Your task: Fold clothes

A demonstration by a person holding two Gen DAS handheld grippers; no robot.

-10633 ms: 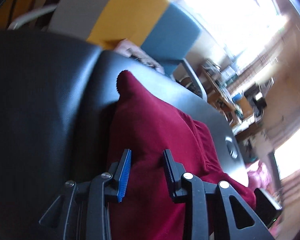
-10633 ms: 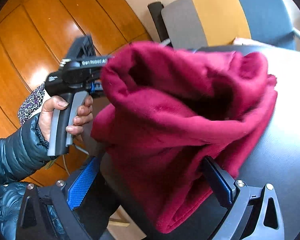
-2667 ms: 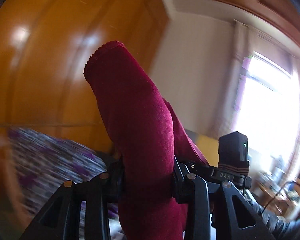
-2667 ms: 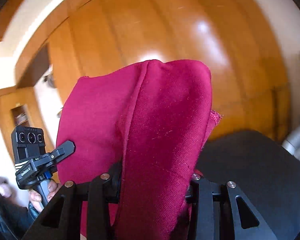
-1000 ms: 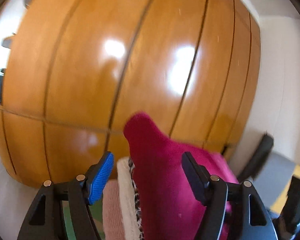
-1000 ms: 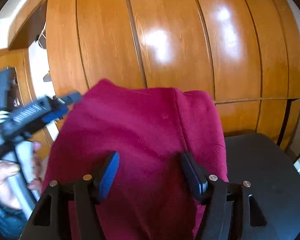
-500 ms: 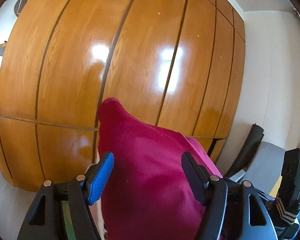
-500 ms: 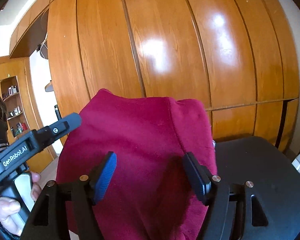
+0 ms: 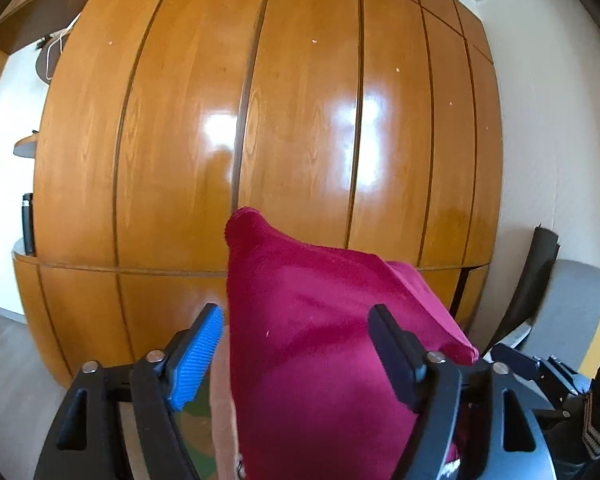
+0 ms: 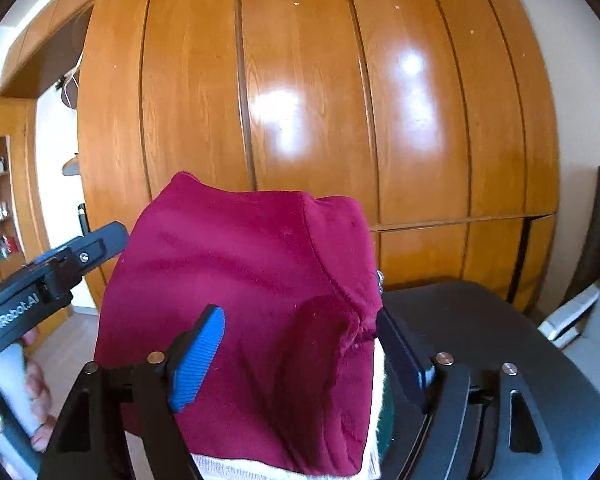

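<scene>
Stack under red garment (image 10: 240,280) mostly hidden

left gripper (image 9: 296,354) jaws wide apart, pointing slightly below level, pads clear of anything. right gripper (image 10: 300,354) jaws opening, also tilted a bit down. person's hand (image 10: 4,408) wraps the left gripper's handle.

Bright daylight; white glare patches shine on the glossy wood panelling (image 9: 300,140) at frame centre. Fisheye bending curves edges, corners vignette black, focus mostly sharp.
</scene>
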